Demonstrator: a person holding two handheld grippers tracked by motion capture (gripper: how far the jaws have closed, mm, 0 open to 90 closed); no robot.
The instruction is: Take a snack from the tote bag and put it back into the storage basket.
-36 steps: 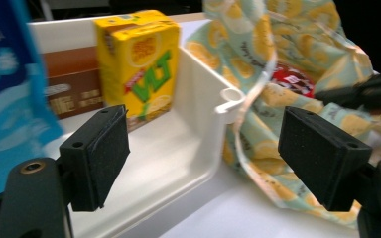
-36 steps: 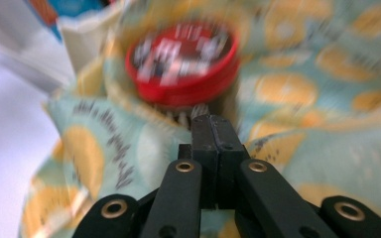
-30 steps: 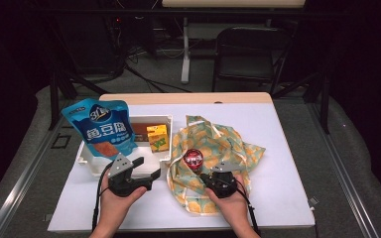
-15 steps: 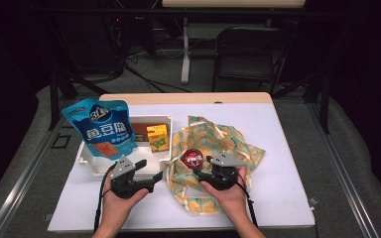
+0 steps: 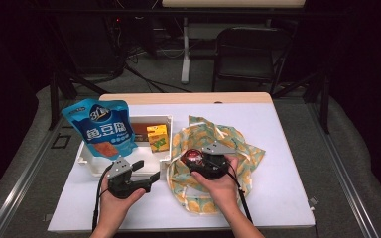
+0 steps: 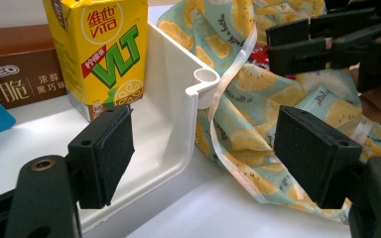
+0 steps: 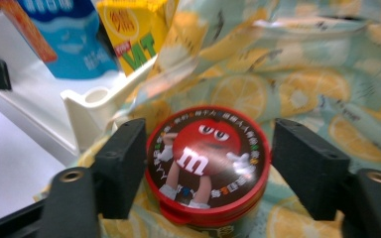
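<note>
A round red M&M's tin stands on a lemon-print cloth. My right gripper is open around it. Its jaws have just been opening, and the tin sits between the pads, nearer the left pad. My left gripper is open and holds nothing. It points at the corner of a white tray. In the tray stand a yellow VLT drink carton, a blue pouch and a brown Oreo box.
The cloth lies bunched against the tray's right wall. The table has bare white surface at the right and along its front edge. A black chair and stands are on the floor beyond the table.
My right gripper has moved up toward the tin and opened its jaws, which now flank the tin. The tin stays on the cloth. The left gripper has hardly moved.
</note>
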